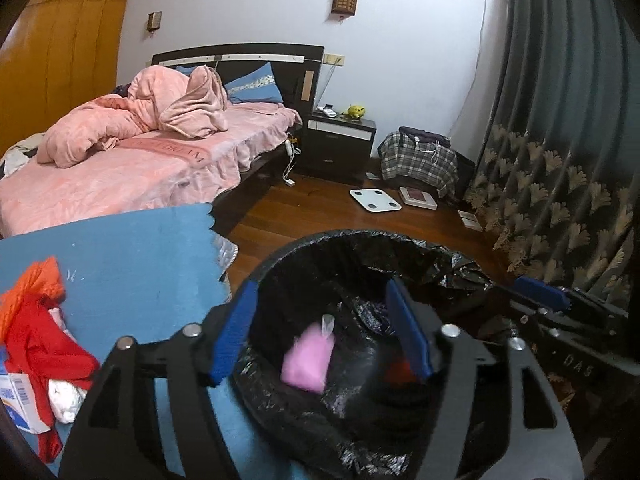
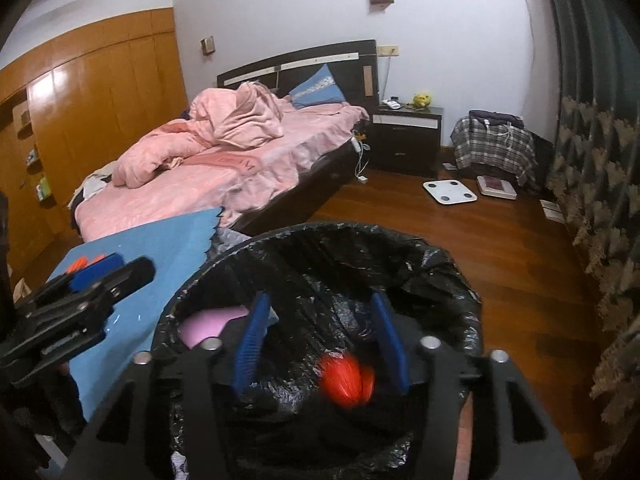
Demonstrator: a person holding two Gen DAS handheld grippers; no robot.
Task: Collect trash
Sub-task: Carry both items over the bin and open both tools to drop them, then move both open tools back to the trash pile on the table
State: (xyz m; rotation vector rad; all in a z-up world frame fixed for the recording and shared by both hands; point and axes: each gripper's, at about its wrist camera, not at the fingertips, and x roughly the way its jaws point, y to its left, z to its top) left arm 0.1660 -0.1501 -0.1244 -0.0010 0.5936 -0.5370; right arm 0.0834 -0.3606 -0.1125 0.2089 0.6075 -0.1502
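A bin lined with a black bag (image 1: pixel 360 248) stands on the wood floor beside a blue table (image 1: pixel 132 256). My left gripper (image 1: pixel 324 328) is open over the bin's mouth, and a blurred pink packet (image 1: pixel 306 358) is inside the bin below it, free of the fingers. My right gripper (image 2: pixel 320 340) is open over the same bin (image 2: pixel 320 236), and a blurred orange-red piece (image 2: pixel 346 376) is in the bin between and below its fingers. The pink packet (image 2: pixel 210 324) shows at the bin's left side. Red and orange wrappers (image 1: pixel 36 332) and a white carton (image 1: pixel 20 404) lie on the table.
A bed with pink bedding (image 1: pixel 132 152) stands behind the table. A dark nightstand (image 1: pixel 340 140), a plaid bag (image 1: pixel 420 156) and a white scale (image 1: pixel 374 200) are on the far floor. Patterned curtains (image 1: pixel 560 160) hang on the right.
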